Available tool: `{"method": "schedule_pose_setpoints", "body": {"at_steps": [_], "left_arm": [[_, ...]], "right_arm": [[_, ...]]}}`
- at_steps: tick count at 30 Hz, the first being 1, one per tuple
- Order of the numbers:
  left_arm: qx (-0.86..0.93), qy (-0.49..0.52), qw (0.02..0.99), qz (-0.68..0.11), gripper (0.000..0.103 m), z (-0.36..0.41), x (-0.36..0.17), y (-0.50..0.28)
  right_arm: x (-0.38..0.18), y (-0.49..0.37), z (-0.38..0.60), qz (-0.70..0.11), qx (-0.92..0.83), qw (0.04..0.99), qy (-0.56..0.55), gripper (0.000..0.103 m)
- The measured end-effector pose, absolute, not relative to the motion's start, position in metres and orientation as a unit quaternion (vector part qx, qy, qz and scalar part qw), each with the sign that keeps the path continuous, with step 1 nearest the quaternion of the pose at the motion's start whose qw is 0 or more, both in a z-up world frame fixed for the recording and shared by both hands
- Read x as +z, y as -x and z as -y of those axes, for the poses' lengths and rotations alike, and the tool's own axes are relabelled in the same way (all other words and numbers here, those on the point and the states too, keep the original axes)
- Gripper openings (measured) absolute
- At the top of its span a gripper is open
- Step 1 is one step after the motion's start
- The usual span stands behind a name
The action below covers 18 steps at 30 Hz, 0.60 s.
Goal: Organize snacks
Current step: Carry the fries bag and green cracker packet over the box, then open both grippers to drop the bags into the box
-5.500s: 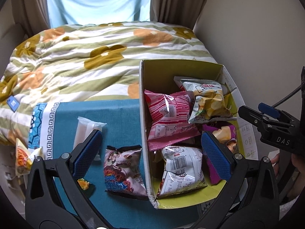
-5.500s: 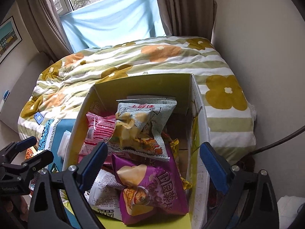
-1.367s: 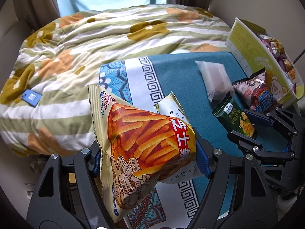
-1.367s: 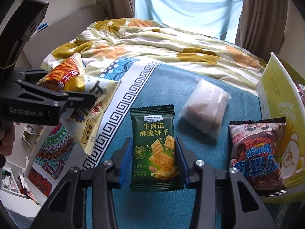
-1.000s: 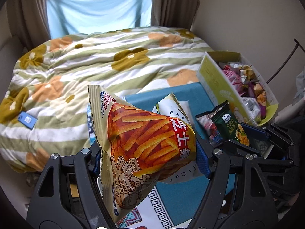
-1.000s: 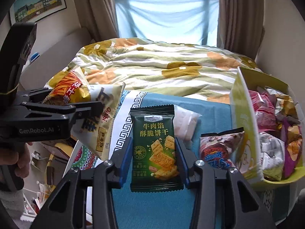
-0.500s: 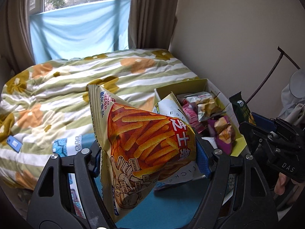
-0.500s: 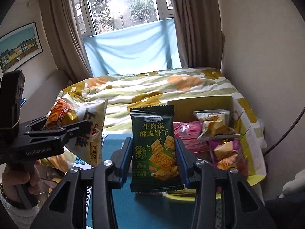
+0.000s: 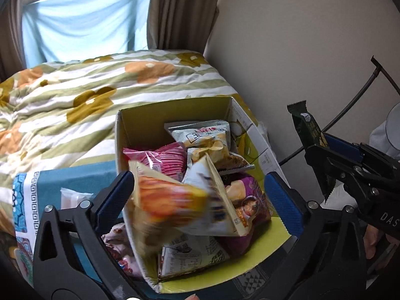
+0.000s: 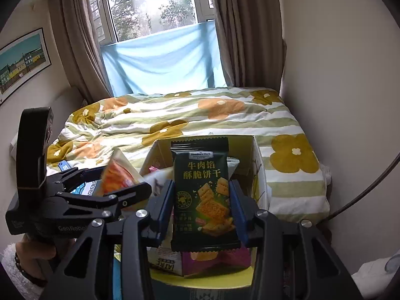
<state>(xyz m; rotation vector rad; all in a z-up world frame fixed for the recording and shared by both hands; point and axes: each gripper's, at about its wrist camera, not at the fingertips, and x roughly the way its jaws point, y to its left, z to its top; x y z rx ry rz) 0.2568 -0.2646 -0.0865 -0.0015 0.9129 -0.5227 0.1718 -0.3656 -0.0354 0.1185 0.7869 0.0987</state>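
- The left tool (image 9: pixel 197 195) hangs directly over the yellow snack box (image 9: pixel 175 115), its two blue pads spread wide apart, and the orange chip bag (image 9: pixel 170 207) sits blurred between them, touching neither pad as far as I can tell; it looks to be dropping free into the box.
- The right tool (image 10: pixel 201 200) is pinching the dark green cracker packet (image 10: pixel 203 195) by its two long edges, so the packet stands upright with its printed face toward the camera.
- The relation that matters: from the right tool the box (image 10: pixel 255 150) lies straight ahead and below, its open mouth showing above and behind the packet, with the packet's lower edge over the near end of the box.
- In the left view, the right tool (image 9: pixel 322 150) sits off to the right of the box, beyond its right wall, packet (image 9: pixel 306 125) held higher than the rim.
- The box rests on the bed, partly on a teal mat (image 9: pixel 75 177), and is already heaped with bags; the clearest room looks to be at the far end, near the back wall.
- My judgement: the right tool is the one with work left, and it needs to come in over the rim before letting go, or the packet could slide off the heap.
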Motion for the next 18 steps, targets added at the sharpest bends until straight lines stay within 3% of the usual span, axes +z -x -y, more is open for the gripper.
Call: {"method": "schedule_pose_setpoints", "body": {"at_steps": [18], "left_arm": [[-0.161,0.007,0.885,-0.437,0.103,0.23,-0.065,-0.238]], "right_arm": [[-0.067,-0.221,0.411,-0.408,0.093,0.903,-0.1,0.04]]}}
